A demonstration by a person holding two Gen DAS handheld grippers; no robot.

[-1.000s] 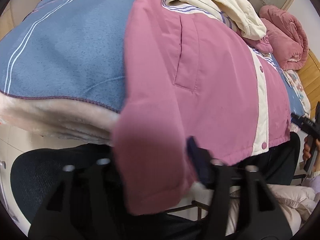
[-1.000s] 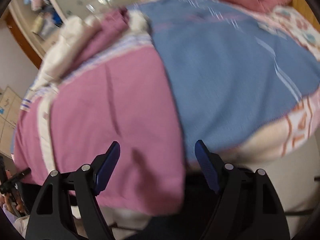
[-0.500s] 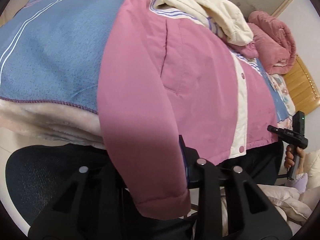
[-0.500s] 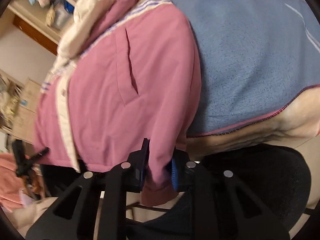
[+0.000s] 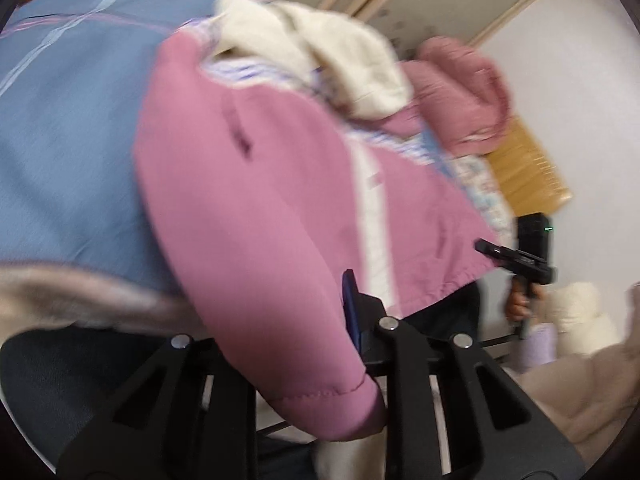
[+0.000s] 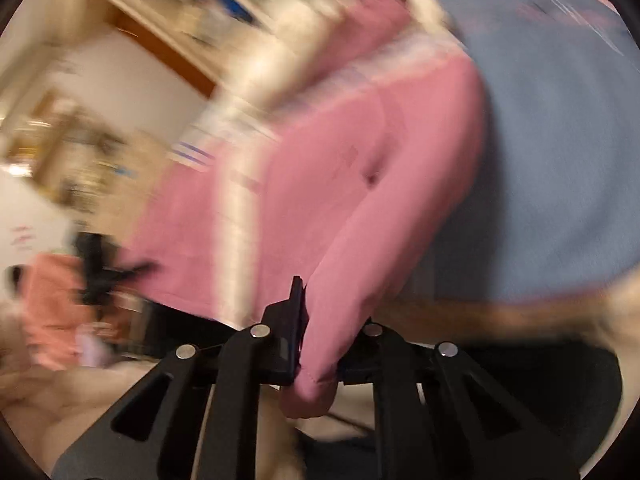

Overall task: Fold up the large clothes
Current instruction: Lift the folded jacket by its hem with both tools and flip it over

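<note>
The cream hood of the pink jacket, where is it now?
In the left wrist view the cream hood lies bunched at the far end of the pink jacket, between the blue blanket and a pink quilt.

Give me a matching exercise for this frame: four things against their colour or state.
Things:
1. jacket
2. blanket
3. left gripper
4. hood

Colour or state:
A. blue
B. cream
C. pink, lying on the bed
D. shut on a sleeve

Pairs: 1-C, 2-A, 3-D, 4-B
</note>
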